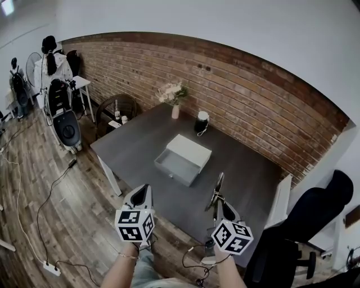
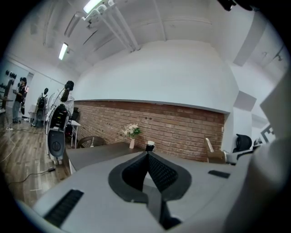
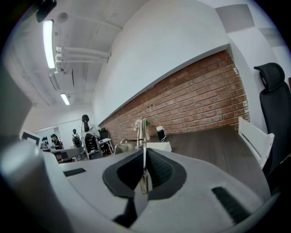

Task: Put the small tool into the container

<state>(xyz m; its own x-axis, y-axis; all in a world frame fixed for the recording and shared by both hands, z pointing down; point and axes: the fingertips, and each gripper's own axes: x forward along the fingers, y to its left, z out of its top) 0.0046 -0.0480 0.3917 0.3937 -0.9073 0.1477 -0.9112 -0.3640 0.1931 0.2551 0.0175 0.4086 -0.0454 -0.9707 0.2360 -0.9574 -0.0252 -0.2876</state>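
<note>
The small tool [image 3: 141, 129] is pinched in the right tool [image 3: 144, 152]; the left tool [image 2: 147, 154] is shut, empty. The box [image 1: 190, 149] ahead is not yet reached.

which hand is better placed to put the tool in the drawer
Right: the right gripper is shut on the small tool, open drawer ahead; the left gripper is shut, empty.

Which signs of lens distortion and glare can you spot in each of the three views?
Head view: the straight brick wall bows into an arc. Left gripper view: black corners ring the picture, and a ceiling lamp burns out white. Right gripper view: the lamp strip glares.
</note>
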